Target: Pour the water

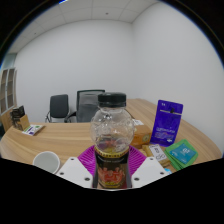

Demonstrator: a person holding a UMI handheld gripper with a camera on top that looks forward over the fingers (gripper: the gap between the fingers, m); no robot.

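So I'm looking across the big wooden table (60, 140), and everything hangs off the bottle (111, 135) as my landmark. It's a clear plastic one with a black cap, standing upright, long axis straight up, right between the fingers of the gripper (111, 170). The purple pads (90, 157) sit tight against both its sides, so I'd call that a firm pinch. Left of the bottle and a bit lower sits a white cup (46, 160), well apart from it. My guess: the pour means swinging left and tipping toward that cup.
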